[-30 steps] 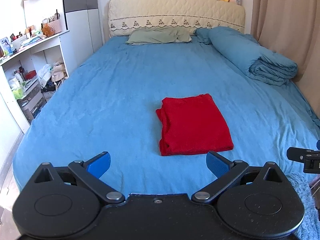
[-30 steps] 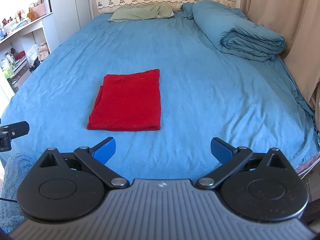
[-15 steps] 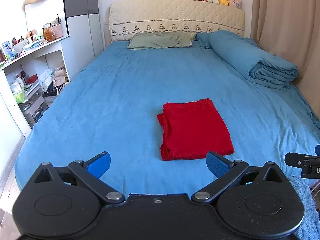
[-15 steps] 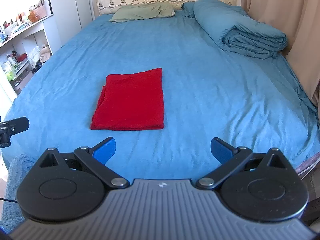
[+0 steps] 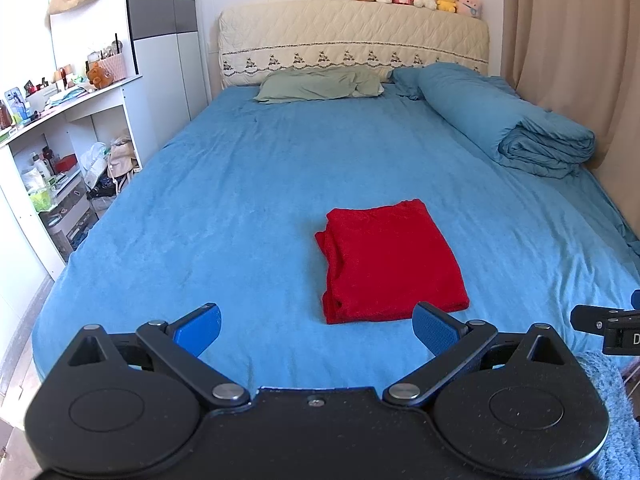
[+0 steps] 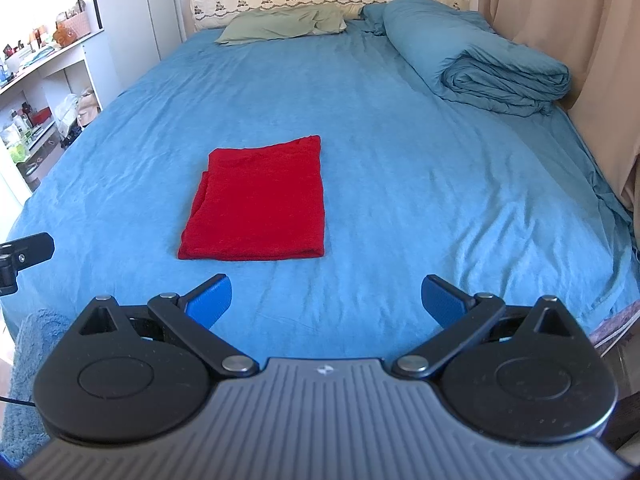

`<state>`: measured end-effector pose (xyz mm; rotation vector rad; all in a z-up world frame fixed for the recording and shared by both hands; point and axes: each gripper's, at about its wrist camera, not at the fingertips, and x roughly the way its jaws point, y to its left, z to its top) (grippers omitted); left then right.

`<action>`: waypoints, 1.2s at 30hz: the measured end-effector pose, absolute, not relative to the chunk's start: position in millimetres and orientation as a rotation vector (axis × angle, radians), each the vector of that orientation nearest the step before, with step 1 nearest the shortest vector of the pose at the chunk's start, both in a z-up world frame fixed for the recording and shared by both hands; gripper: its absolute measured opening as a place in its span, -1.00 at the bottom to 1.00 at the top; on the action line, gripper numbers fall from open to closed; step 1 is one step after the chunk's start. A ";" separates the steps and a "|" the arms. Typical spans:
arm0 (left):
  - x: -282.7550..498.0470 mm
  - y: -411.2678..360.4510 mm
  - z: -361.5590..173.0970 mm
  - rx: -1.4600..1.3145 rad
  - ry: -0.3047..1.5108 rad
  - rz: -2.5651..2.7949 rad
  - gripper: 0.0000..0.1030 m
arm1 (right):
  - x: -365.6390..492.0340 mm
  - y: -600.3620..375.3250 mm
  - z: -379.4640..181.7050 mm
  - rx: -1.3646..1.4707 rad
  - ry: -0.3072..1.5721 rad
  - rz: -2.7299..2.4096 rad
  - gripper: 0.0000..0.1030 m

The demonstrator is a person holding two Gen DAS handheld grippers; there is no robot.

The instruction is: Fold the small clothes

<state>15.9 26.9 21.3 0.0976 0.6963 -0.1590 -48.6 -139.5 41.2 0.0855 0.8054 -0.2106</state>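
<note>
Both grippers have been drawn back from the folded red garment (image 5: 390,260), left flat on the blue bed (image 5: 240,184), fingers of left gripper (image 5: 316,328) and right gripper (image 6: 326,300) spread empty, folding seemingly finished.

The folded cloth (image 5: 390,260) lies on the bed (image 5: 240,200), the pillow (image 5: 320,84) and rolled duvet (image 5: 508,128) behind it.

Rolled duvet (image 5: 516,128), green pillow (image 5: 320,84)
</note>
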 end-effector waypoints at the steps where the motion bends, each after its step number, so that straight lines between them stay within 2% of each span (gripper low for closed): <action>1: 15.8 27.0 21.3 0.097 0.697 -0.160 1.00 | -48.8 -139.3 41.2 0.085 0.805 -0.212 1.00; 36: 15.4 36.4 25.0 0.075 0.686 -0.161 1.00 | -49.3 -135.1 39.5 0.089 0.809 -0.220 1.00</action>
